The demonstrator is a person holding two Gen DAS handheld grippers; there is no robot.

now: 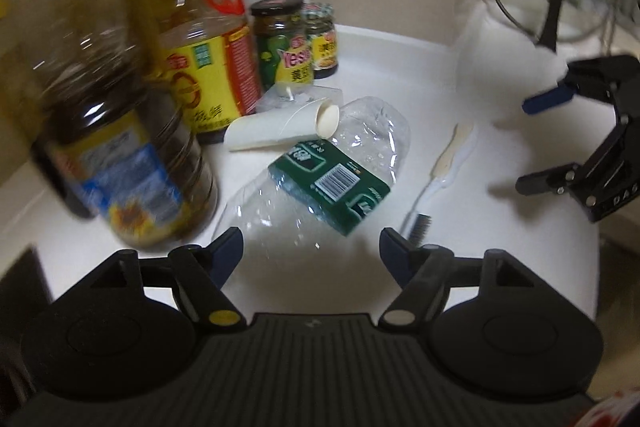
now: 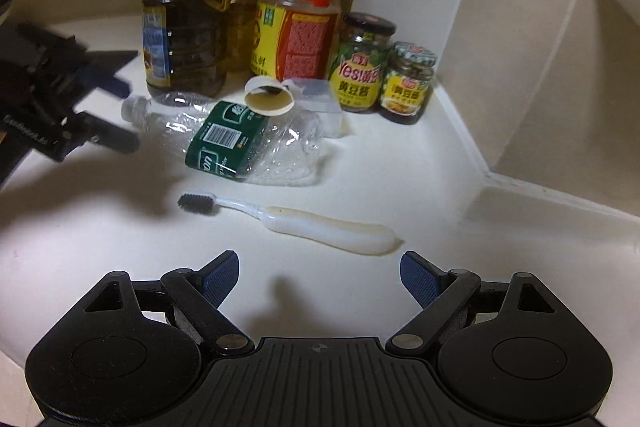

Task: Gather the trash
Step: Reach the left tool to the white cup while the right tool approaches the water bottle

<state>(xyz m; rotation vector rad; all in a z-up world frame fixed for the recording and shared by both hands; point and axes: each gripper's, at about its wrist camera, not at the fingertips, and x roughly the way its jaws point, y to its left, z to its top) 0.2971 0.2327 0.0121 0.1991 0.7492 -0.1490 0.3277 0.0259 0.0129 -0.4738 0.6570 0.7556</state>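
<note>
A crushed clear plastic bottle (image 1: 316, 171) with a green label lies on the white counter (image 1: 400, 75); it also shows in the right wrist view (image 2: 240, 139). A white paper cup (image 1: 280, 127) lies on its side against the bottle, also seen from the right (image 2: 269, 95). A white toothbrush (image 1: 436, 171) with dark bristles lies to the right, also in the right wrist view (image 2: 296, 221). My left gripper (image 1: 311, 251) is open just short of the bottle's near end. My right gripper (image 2: 319, 277) is open and empty, just short of the toothbrush.
Two large oil bottles (image 2: 184, 39) (image 2: 296, 23) and two sauce jars (image 2: 362, 63) (image 2: 408, 83) stand at the back by the wall. A crumpled clear wrapper (image 2: 316, 91) lies behind the cup. The counter's right side meets a raised wall edge (image 2: 484, 171).
</note>
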